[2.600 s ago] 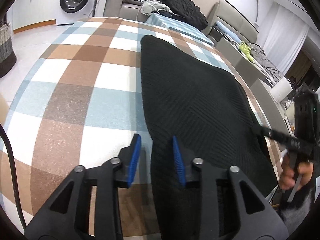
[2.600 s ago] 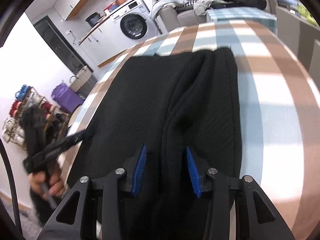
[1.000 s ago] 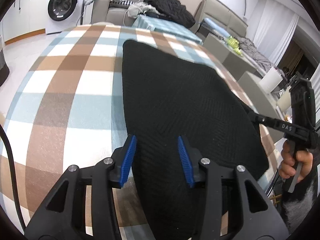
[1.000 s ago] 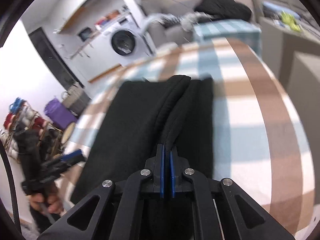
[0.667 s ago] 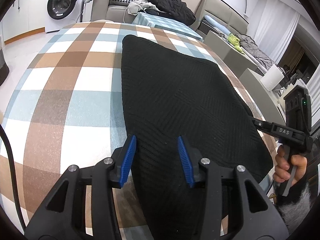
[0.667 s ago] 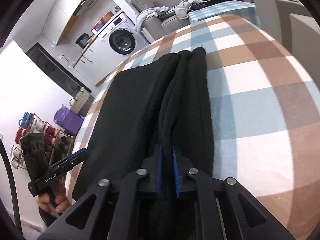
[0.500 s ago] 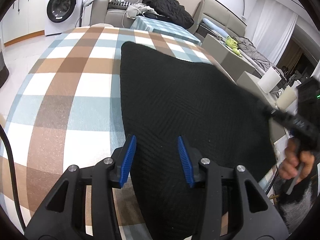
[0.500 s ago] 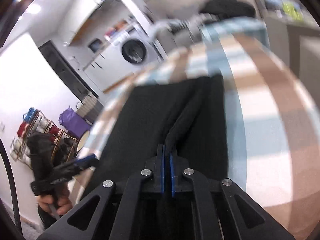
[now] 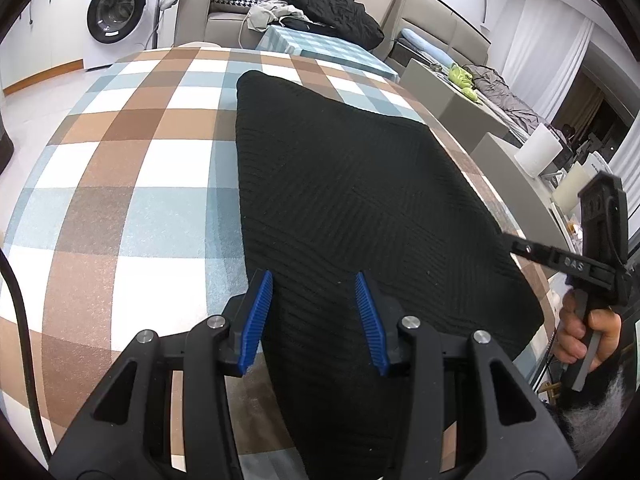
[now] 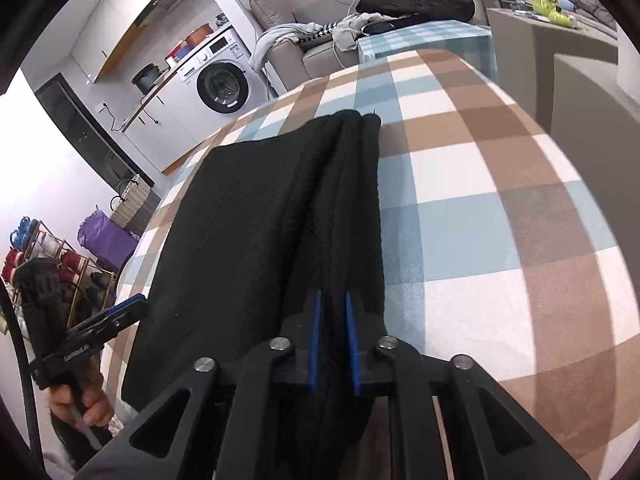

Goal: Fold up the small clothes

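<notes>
A black knit garment (image 9: 340, 184) lies flat on the checked tablecloth (image 9: 140, 160). My left gripper (image 9: 312, 312) hovers open over its near left edge, nothing pinched between the blue pads. In the right wrist view the garment's (image 10: 248, 220) right side is bunched into long ridges. My right gripper (image 10: 332, 340) has one ridge filling the narrow gap between its pads, and its jaws are opening. Each gripper shows in the other's view: the right gripper (image 9: 520, 246) at the garment's right edge, the left gripper (image 10: 132, 308) at its left edge.
Beyond the table stand a washing machine (image 9: 116, 12), a sofa piled with clothes (image 9: 328, 8) and a small checked side table (image 9: 320, 46). A grey cabinet (image 9: 460, 92) flanks the right side. A woven basket (image 10: 132, 204) and a shoe rack (image 10: 36, 256) stand on the floor at left.
My right gripper has come down with the pinched ridge of the garment, and its pads have parted slightly. The left gripper has stayed put and open.
</notes>
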The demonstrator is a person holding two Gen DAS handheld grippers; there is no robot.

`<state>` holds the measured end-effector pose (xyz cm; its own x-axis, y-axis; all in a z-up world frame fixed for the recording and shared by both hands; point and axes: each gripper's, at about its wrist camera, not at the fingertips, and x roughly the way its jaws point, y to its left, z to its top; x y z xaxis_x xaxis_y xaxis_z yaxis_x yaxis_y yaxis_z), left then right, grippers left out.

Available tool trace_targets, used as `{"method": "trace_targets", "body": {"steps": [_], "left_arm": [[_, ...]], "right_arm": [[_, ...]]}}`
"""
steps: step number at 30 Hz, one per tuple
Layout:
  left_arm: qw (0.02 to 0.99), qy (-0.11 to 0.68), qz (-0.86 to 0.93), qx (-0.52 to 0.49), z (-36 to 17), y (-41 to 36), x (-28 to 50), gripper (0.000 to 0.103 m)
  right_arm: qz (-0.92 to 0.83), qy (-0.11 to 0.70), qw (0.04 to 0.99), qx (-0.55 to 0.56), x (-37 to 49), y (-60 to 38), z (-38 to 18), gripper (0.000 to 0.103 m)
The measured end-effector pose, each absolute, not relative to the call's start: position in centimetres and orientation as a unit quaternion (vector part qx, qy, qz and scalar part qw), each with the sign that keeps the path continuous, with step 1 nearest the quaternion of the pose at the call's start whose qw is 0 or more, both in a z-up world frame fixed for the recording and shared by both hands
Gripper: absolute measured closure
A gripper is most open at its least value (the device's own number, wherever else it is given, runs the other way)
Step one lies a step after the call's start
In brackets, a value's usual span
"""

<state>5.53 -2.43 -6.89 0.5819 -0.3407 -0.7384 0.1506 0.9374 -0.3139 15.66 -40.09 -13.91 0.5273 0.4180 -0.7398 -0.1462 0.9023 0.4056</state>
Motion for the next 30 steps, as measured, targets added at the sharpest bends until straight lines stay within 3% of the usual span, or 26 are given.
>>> {"method": "trace_targets", "body": {"steps": [15,20,27,29,30], "left_arm": [[0.879,0.436,-0.171,-0.088,-6.5,-4.9,5.2,0.061],[0.877,0.435,-0.189,-0.076,-6.4,-5.9,4.6,0.058],[0.869,0.443,-0.219,-0.032,-7.4,-7.9,3.4,0.051],[0.868,0.445,-0.219,-0.029,-7.6,-8.0,3.2,0.050],[0.867,0.446,-0.219,-0.028,-7.6,-8.1,3.2,0.050]], "right_arm": [[0.178,0.498,0.840,0.124,9.6,-39.7,-14.3,0.089],[0.183,0.443,0.866,0.140,10.7,-40.3,-11.4,0.080],[0.248,0.476,0.831,0.146,12.6,-37.4,-13.5,0.074],[0.240,0.480,0.831,0.149,12.6,-37.3,-14.7,0.083],[0.240,0.475,0.833,0.152,12.5,-37.2,-14.8,0.095]]}}
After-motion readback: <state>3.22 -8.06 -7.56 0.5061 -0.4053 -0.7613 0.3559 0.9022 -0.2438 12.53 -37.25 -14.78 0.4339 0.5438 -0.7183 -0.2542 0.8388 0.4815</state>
